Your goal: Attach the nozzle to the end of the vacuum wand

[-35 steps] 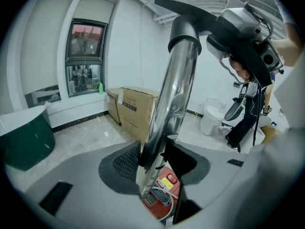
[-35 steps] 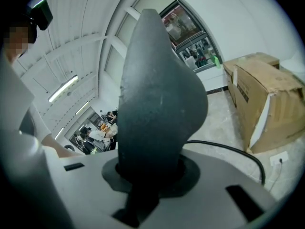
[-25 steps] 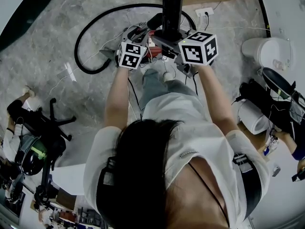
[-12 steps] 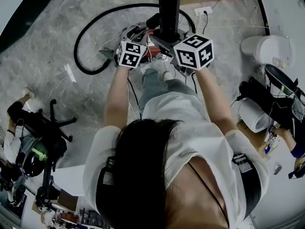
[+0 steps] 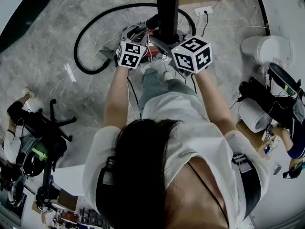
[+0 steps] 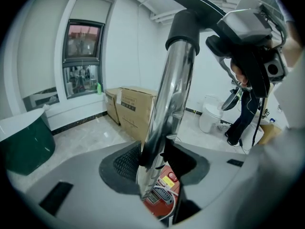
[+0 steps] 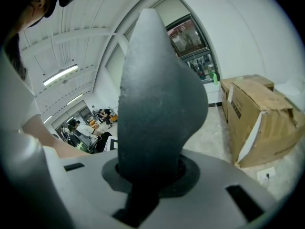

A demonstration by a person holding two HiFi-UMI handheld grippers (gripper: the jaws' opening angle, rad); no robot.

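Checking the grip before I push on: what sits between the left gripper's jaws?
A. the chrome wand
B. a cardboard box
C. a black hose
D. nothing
A: the left gripper view shows the left gripper closed on the chrome wand, which rises from between its pads.

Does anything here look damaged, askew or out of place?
Only the brown cardboard box by the wall: its front corner looks crushed and torn. The chrome vacuum wand in the left tool and the black plastic nozzle in the right tool look intact.
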